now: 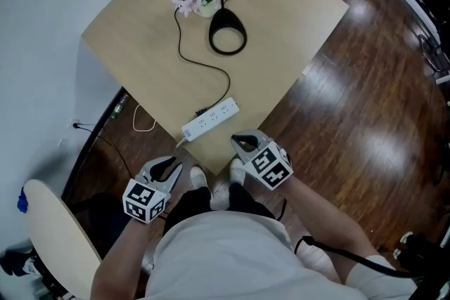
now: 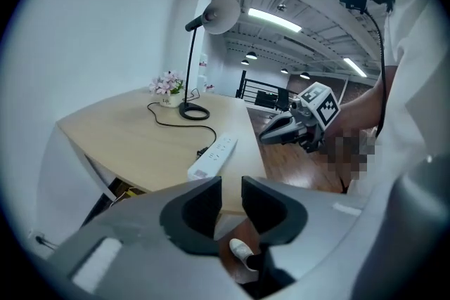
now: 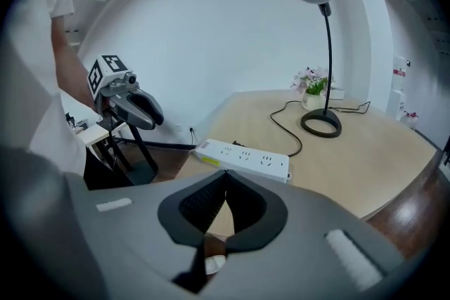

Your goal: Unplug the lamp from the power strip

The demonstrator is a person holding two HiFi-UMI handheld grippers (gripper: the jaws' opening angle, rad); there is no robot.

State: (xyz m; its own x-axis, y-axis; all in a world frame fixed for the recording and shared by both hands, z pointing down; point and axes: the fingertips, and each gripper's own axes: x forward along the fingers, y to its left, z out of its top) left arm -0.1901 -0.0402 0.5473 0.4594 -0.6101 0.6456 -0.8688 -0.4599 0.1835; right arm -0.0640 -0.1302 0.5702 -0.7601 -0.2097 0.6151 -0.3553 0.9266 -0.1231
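Power strip [image 1: 210, 119] lies at the desk's [image 1: 133, 46] near edge, lamp cord [image 1: 180, 53] plugged in. Left gripper [image 1: 167, 165], jaws narrowly apart and empty, hangs just near-left of it; right gripper [image 1: 242, 143], closed on nothing, just near-right.

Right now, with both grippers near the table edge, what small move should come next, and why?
Probably bring the left gripper forward to the black plug in the power strip: its jaws stand apart and empty, the plug is seated, and the right gripper is shut.
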